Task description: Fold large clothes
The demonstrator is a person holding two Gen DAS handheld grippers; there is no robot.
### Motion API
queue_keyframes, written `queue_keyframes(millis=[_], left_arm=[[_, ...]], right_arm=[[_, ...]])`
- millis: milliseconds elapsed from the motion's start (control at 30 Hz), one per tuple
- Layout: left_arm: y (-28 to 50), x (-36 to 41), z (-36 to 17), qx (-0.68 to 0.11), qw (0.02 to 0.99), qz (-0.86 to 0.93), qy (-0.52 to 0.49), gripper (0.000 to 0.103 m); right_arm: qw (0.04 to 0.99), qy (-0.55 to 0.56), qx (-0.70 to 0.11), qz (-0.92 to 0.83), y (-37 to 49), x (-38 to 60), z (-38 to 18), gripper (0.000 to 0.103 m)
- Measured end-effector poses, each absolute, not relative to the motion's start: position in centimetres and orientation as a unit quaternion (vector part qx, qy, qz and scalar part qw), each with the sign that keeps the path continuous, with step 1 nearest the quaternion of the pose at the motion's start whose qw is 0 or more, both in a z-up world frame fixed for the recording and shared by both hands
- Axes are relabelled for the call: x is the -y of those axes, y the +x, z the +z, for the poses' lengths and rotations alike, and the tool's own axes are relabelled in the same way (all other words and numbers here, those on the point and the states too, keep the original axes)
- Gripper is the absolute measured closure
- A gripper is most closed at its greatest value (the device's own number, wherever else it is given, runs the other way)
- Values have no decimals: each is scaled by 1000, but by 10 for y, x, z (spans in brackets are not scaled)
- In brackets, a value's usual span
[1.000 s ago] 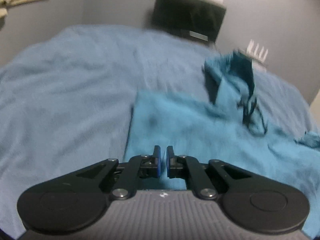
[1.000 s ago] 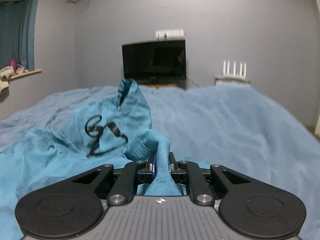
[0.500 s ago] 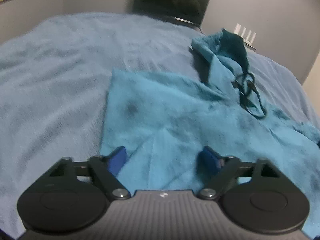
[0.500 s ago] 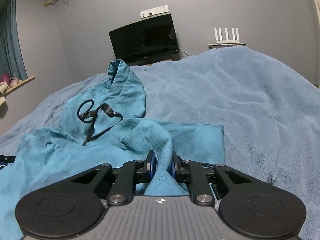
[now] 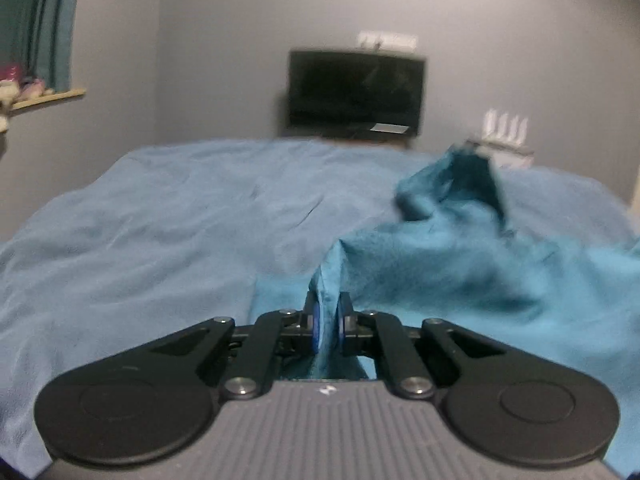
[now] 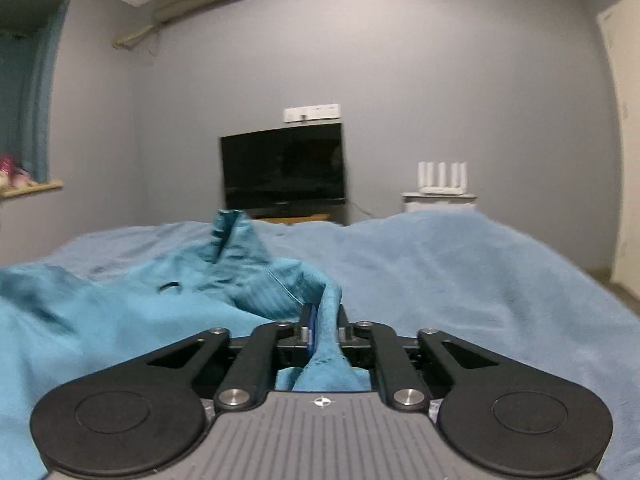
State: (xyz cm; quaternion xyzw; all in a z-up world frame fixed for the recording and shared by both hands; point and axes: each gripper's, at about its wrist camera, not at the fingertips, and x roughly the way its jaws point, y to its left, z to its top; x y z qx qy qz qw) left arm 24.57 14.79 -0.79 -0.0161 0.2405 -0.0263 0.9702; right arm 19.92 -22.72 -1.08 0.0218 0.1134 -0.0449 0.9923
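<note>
A teal hooded garment (image 5: 460, 272) lies rumpled on the bed, its hood (image 5: 464, 180) standing up at the far end. My left gripper (image 5: 328, 326) is shut on a fold of its left edge and lifts it into a ridge. In the right wrist view the same garment (image 6: 120, 320) spreads to the left, with the hood (image 6: 232, 236) and a bit of black drawstring (image 6: 170, 286) showing. My right gripper (image 6: 324, 330) is shut on a fold of the garment's right edge.
A light blue blanket (image 5: 140, 240) covers the whole bed (image 6: 460, 280). Beyond the bed's far end stand a dark TV (image 6: 284, 168) and a white router (image 6: 442, 178) on a small cabinet. A window sill (image 5: 44, 96) is on the left wall.
My left gripper opened over the garment's left edge, then closed on a fold and lifted it. Both grippers tilted up from the bed. The right gripper kept its hold throughout.
</note>
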Motion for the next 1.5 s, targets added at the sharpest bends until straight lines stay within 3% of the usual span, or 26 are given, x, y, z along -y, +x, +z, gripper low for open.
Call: queue_keyframes(millis=[33,67,100,133,167,233,267,300,333,533,700,833,1033,1133,1267,1500], left_arm=[[252,-148,-19,-264,964,-19,-23,93],[257,-150,-30,-285,958,-10,-32,87],[258,-152,-37,-298,954,-3,-39,72],[258,-154,-43,-305,951,2,-50,54],[256,-156,-44,-304,951,5,-57,44],[250,-159,-37,-293,954,19,-65,10],[247,-160,-31,-288,955,24,-69,8],[242,-162,-24,-278,957,22,-73,7],[235,-159,-18,-270,960,17,-75,7],[199,-107,-7,-304,942,-140,-21,7],[198,-73,-55,-380,914,-114,87,0],[184,-87,-65,-371,922,-72,81,0],[152,-120,-26,-367,930,-37,7,0],[131,-131,-16,-366,930,-35,-28,0],[131,-122,-41,-438,899,-15,11,0],[97,-157,-4,-391,914,25,-103,0]], right_arm=[[990,12,-130,-55,206,226,-16,79],[986,6,-152,-63,212,227,-22,67],[981,5,-178,-72,217,228,-29,53],[978,11,-194,-79,218,230,-33,49],[977,19,-195,-82,215,232,-35,44],[980,24,-181,-81,206,230,-30,28],[983,21,-167,-78,201,227,-26,17],[986,19,-154,-68,195,223,-22,10],[988,20,-146,-49,189,218,-20,8],[981,-20,-183,62,174,173,-28,14],[954,-139,-264,-25,183,152,-72,16],[944,-93,-314,-49,182,173,-72,11],[965,17,-262,-29,122,197,-29,10],[956,-4,-291,-41,106,195,-31,10],[931,10,-359,-66,106,203,-59,10],[941,115,-315,-41,69,214,-41,6]])
